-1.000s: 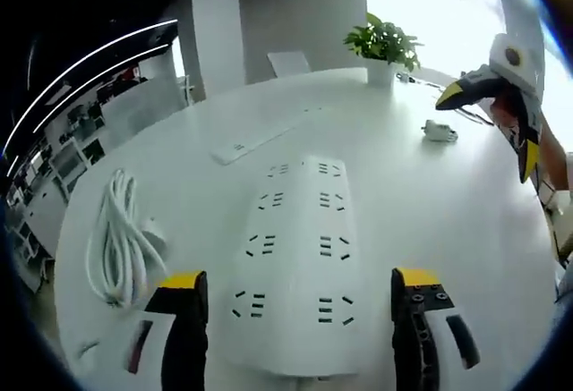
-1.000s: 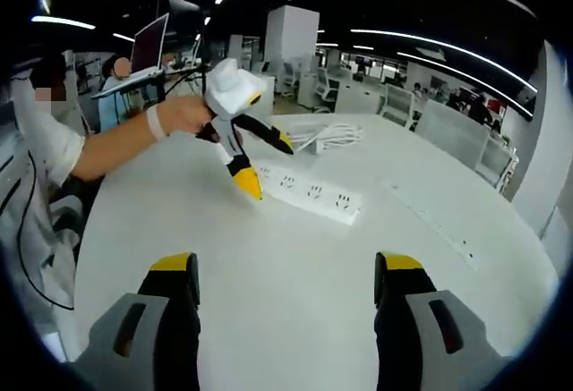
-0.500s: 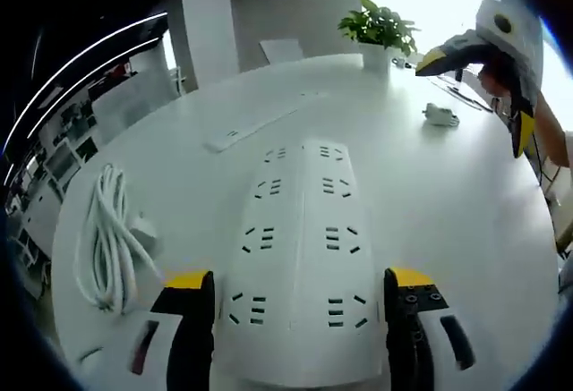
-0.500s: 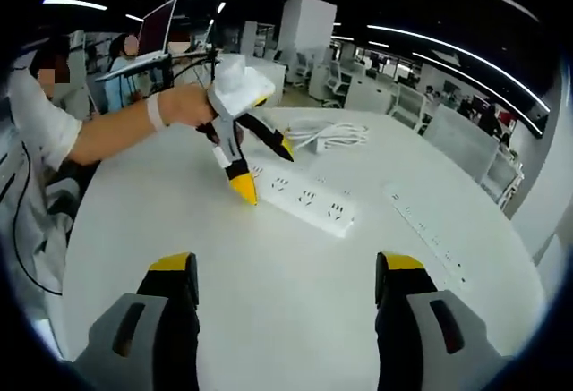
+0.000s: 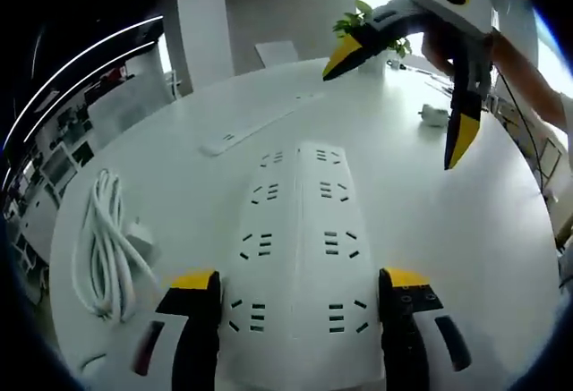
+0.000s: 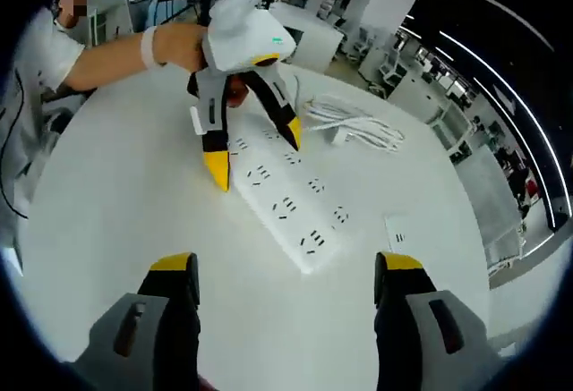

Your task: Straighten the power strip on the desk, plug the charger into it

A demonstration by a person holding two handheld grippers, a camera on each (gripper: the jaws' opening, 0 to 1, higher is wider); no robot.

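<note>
A white power strip (image 5: 295,230) with two rows of sockets lies on the round white desk (image 5: 448,257). My left gripper (image 5: 300,282) is open, its yellow-tipped jaws straddling the strip's near end. In the right gripper view the same left gripper (image 6: 254,154) stands over the far end of the strip (image 6: 286,201), held by a person's hand. My right gripper (image 6: 286,267) is open and holds nothing; it hangs above the desk near the strip's free end. It also shows in the left gripper view (image 5: 394,105), high over the strip. A small white charger (image 5: 432,115) lies behind it.
A coiled white cable (image 5: 106,246) lies left of the strip, also seen as a coil (image 6: 358,124) beyond it. A slim white socket bar (image 5: 260,126) lies farther back. A potted plant (image 5: 369,26) stands at the desk's far edge. The person's forearm (image 6: 116,51) reaches in.
The right gripper has swung in from the desk's edge to above the strip, looming larger in the left gripper view. The left gripper has stayed astride the strip's end.
</note>
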